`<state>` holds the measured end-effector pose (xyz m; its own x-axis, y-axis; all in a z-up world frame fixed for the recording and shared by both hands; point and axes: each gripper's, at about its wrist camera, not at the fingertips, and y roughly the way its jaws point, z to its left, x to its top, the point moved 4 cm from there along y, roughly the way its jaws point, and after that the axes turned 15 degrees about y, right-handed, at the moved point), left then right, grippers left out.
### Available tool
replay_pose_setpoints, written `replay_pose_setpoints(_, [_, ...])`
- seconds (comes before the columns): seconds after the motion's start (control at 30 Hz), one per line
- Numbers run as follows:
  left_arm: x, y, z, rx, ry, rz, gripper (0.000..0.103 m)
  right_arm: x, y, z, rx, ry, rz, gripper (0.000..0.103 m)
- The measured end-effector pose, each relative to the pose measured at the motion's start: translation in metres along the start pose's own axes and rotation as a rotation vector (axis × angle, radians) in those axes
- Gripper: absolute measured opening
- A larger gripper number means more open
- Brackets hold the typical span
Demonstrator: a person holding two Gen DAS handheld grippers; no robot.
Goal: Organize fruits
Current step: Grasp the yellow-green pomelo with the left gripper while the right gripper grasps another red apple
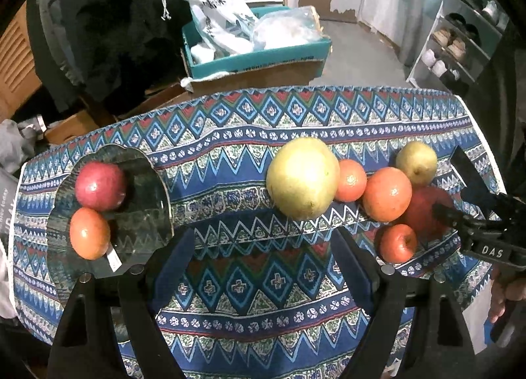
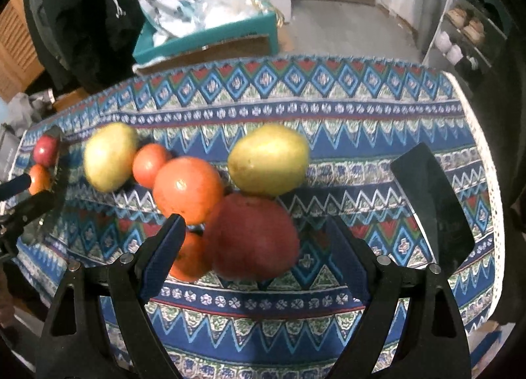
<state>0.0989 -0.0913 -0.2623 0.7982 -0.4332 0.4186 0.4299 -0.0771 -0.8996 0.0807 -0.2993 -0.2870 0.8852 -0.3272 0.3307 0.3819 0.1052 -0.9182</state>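
A glass plate (image 1: 144, 214) at the left of the table holds a red apple (image 1: 100, 185) and an orange (image 1: 89, 232). To its right lie a big yellow-green pomelo (image 1: 302, 178), a tangerine (image 1: 351, 180), an orange (image 1: 387, 194), a pear (image 1: 416, 162), a large red fruit (image 1: 424, 211) and a small red apple (image 1: 398, 242). My left gripper (image 1: 263, 247) stands open over bare cloth between the plate and the pomelo. My right gripper (image 2: 254, 231) is open and straddles the large red fruit (image 2: 253, 237) without its pads touching it. The pear (image 2: 268, 158) and orange (image 2: 187, 188) lie just beyond.
A patterned blue tablecloth (image 1: 263, 283) covers the table. A flat black object (image 2: 430, 201) lies at the table's right end. Behind the table stand a teal box (image 1: 259, 57) with bags, cardboard, and a shoe rack (image 1: 457, 47) at the right.
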Motion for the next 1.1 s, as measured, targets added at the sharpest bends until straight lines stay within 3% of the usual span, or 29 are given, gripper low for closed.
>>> replay_pose_setpoints(0.43, [0.005, 0.023, -0.004, -0.024, 0.003, 0.035, 0.086, -0.010, 0.041, -0.009, 0.025, 0.044, 0.100, 0.087])
replay_pose_setpoints(0.57, [0.010, 0.032, -0.007, -0.033, 0.007, 0.038, 0.086, -0.009, 0.045, -0.011, 0.069, 0.079, 0.133, 0.078])
replay_pose_setpoints(1.1, [0.027, 0.079, -0.021, -0.050, 0.065, 0.096, 0.086, -0.003, 0.019, -0.018, 0.015, 0.060, 0.056, 0.077])
